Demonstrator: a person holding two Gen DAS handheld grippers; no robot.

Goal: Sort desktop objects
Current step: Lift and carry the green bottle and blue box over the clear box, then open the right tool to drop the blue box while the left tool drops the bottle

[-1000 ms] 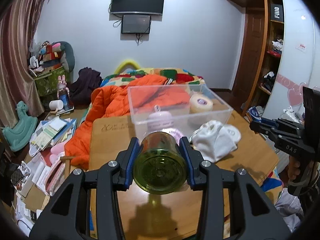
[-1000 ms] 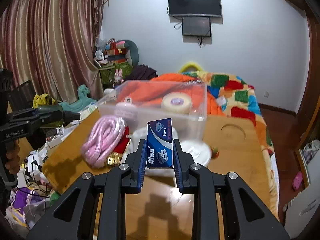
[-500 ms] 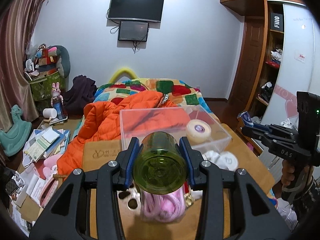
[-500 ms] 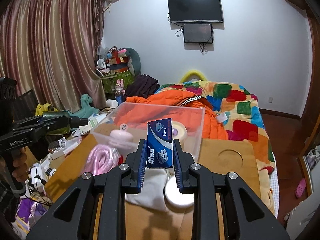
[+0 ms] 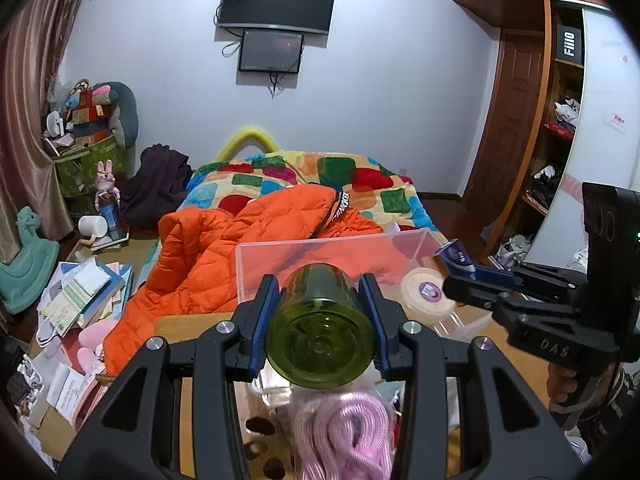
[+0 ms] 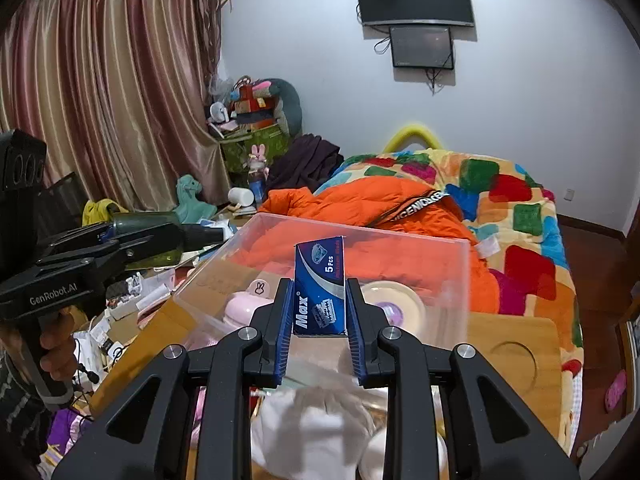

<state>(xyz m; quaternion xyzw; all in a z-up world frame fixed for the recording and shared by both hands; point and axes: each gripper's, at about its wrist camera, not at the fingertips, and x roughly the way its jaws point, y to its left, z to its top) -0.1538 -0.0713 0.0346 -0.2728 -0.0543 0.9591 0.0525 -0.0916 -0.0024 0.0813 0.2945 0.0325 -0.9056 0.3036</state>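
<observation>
My left gripper [image 5: 320,312] is shut on a green glass bottle [image 5: 319,336], held on its side above the wooden table [image 5: 188,328]. The bottle also shows in the right wrist view [image 6: 148,236]. My right gripper [image 6: 318,308] is shut on a blue "Max" blade box [image 6: 320,288], held just before the clear plastic bin [image 6: 464,272]. The bin [image 5: 272,256] holds a roll of tape [image 5: 426,294] and a pink item [image 6: 244,304]. A pink rope coil [image 5: 344,432] lies under the left gripper. A white cloth [image 6: 320,428] lies under the right gripper.
An orange jacket [image 5: 224,248] and a patchwork quilt [image 6: 520,208] cover the bed behind the table. Books and papers [image 5: 76,296] clutter the floor at left. A wardrobe [image 5: 560,140] stands at right, curtains [image 6: 100,100] at left.
Both grippers have risen and moved toward the clear bin, each keeping its object. The bin now sits closer and lower in both views; the rope and cloth have slid under the grippers.
</observation>
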